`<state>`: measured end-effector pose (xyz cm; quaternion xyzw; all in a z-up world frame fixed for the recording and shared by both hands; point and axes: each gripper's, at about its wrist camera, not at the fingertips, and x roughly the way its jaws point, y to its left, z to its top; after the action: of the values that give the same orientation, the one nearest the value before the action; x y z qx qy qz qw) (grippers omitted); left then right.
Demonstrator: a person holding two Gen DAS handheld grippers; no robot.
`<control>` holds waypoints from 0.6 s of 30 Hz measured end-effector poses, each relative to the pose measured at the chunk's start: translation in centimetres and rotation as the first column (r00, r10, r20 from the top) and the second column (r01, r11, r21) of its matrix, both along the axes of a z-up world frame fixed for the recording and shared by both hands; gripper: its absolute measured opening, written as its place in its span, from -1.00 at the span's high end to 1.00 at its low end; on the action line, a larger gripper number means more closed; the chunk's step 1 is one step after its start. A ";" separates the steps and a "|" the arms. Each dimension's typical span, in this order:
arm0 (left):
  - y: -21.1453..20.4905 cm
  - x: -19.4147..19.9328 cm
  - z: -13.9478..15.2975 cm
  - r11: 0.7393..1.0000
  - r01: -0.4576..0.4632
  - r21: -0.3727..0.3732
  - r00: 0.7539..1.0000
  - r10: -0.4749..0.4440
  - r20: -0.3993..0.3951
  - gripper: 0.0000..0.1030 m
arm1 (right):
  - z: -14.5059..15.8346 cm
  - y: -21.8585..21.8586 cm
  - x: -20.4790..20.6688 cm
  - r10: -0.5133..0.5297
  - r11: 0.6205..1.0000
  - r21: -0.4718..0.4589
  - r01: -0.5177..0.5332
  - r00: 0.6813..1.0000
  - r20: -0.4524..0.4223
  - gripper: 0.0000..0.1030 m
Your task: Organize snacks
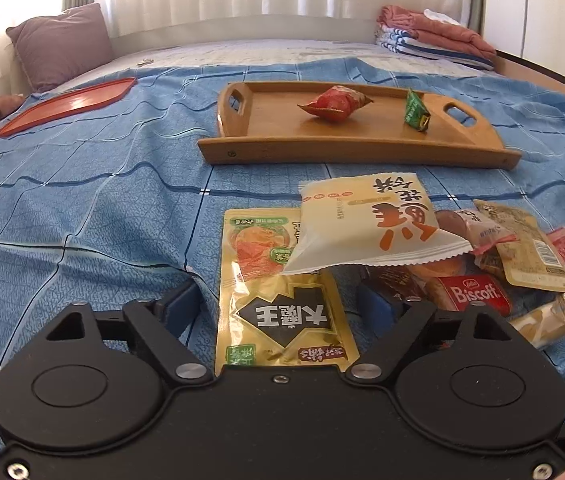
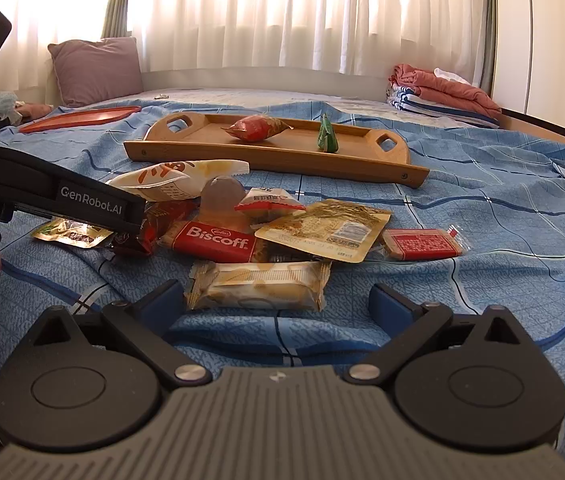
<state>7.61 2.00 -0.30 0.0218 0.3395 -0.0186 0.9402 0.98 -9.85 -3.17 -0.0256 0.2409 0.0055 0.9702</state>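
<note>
Down at the left gripper (image 1: 278, 300) first: blue fingers (image 1: 180, 304) spread wide, nothing pinched. Straddling a gold pouch (image 1: 278, 312) that lies flat between them on the blue checked bedspread (image 1: 82, 208), running straight ahead from the tool's body. Just past the fingertips, a pale yellow packet (image 1: 366, 224) overlapping the pouch's far end and tilted up at its near edge. Off to the right of that finger line, a red Biscoff bar (image 1: 476, 292), touching a tan sachet (image 1: 530, 256) and other wrappers in 1 heap.

Over at the right gripper (image 2: 276, 300): fingers (image 2: 392, 304) likewise parted, holding nothing. Sitting just ahead, between the 2 tips, a cream wrapped cake (image 2: 258, 284), apart from both pads. Beyond it, the same Biscoff bar (image 2: 218, 240), then the sachet (image 2: 326, 232) and a flat red packet (image 2: 422, 244) ahead to the right. Poking in from the left at pile level, the other tool (image 2: 82, 204), labelled GenRobot.AI, low over the wrappers.

Farther ahead of both tools, a wooden tray (image 1: 362, 148) with handle cutouts, carrying 2 snacks well apart: a red bag (image 1: 336, 104) near the middle, a green sachet (image 1: 416, 112) toward the right handle. Far left, an orange lid (image 1: 66, 106) flat on the bedspread. At the back, a purple cushion (image 2: 96, 70), folded towels (image 2: 442, 92), white curtains (image 2: 302, 12).
</note>
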 end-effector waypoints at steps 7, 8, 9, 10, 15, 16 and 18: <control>-0.1 -1.0 0.6 1.000 0.003 0.016 1.000 -0.003 0.020 -0.20 | 0.0 0.0 0.0 0.000 1.000 -0.005 0.000 1.000 0.001 -0.98; -0.1 -1.3 0.6 1.000 0.006 0.025 1.000 -0.007 0.025 -0.20 | 0.0 0.0 0.0 0.000 1.000 -0.004 0.000 1.000 0.001 -0.98; -0.1 -1.6 0.7 0.999 0.010 0.035 0.999 -0.011 0.033 -0.19 | 0.0 0.0 0.0 0.000 1.000 -0.004 0.000 1.000 0.001 -0.98; -0.2 -2.1 0.8 0.999 0.016 0.044 0.999 -0.017 0.044 -0.19 | 0.0 0.0 0.0 0.000 1.000 -0.005 0.000 1.000 0.001 -0.98; -0.3 -3.6 1.5 0.997 0.036 0.067 0.996 -0.041 0.075 -0.19 | 0.0 0.0 0.0 0.000 1.000 -0.005 0.000 1.000 0.002 -0.98; -0.5 -3.8 1.5 0.996 0.045 0.080 0.995 -0.051 0.080 -0.19 | 0.0 0.0 0.0 0.000 1.000 -0.005 0.000 1.000 0.002 -0.98; -0.8 -3.8 1.3 0.993 0.057 0.099 0.995 -0.065 0.079 -0.19 | 0.0 0.0 0.0 0.000 1.000 -0.005 0.000 1.000 0.001 -0.98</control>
<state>3.81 1.24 1.05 0.0786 0.3004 -0.0299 0.9501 1.00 -9.83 -3.21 -0.0280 0.2404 0.0047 0.9702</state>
